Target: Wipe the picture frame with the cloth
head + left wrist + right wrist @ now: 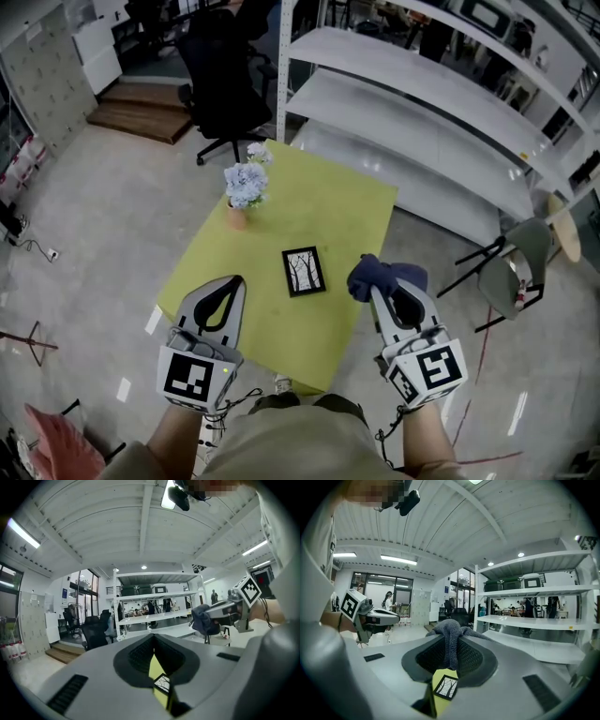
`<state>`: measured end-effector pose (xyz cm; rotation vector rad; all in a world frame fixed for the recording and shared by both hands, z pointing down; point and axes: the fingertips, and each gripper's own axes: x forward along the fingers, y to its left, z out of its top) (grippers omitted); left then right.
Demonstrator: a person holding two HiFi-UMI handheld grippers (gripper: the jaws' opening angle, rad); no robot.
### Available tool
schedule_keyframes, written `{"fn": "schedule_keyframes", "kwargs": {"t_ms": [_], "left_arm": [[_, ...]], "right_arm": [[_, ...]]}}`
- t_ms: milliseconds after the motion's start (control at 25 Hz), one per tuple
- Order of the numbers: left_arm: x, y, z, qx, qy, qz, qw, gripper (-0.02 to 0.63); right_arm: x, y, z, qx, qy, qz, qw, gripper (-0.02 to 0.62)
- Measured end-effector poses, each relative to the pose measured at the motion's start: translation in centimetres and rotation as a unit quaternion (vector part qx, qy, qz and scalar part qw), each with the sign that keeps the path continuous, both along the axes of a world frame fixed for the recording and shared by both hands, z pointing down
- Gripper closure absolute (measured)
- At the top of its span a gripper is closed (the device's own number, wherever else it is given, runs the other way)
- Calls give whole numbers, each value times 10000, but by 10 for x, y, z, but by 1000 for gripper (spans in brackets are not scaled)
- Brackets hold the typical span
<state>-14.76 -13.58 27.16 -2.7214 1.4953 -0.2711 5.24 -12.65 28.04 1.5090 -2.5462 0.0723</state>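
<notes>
The right gripper (373,289) is clamped on a dark blue cloth (390,275), which is bunched at the jaw tips and held over the right edge of the table (337,202). The left gripper (234,283) is seen closed on nothing, over the table's left side. The frame (304,271) is laid flat on the table between the two grippers, below them and apart from the cloth. A flowerpot (243,192) is set farther back.

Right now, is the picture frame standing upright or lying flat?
Lying flat: the picture frame rests face up on the green table, its tree print visible from overhead.
</notes>
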Motion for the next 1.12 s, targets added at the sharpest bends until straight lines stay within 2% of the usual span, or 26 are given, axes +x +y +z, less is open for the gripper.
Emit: {"fn": "schedule_keyframes", "kwargs": {"t_ms": [280, 520, 640, 760, 1040, 1120], "left_arm": [[4, -24, 7, -69, -90, -84, 9999, 598], [13, -39, 20, -170, -136, -338, 9992, 598], [24, -46, 31, -308, -192, -262, 9990, 598], [36, -57, 45, -448, -227, -104, 9987, 598], [50, -88, 92, -797, -322, -137, 9962, 598], [55, -96, 111, -1023, -260, -98, 9944, 598]], "right_arm": [[11, -34, 12, -117, -6, -27, 9999, 522], [18, -62, 28, -307, 47, -376, 9988, 522], [18, -77, 39, -406, 81, -580, 9975, 522], [12, -95, 52, -538, 133, -788, 9953, 522], [-19, -139, 86, -794, 192, -1267, 9886, 522], [-29, -152, 100, -872, 232, -1387, 9862, 522]]}}
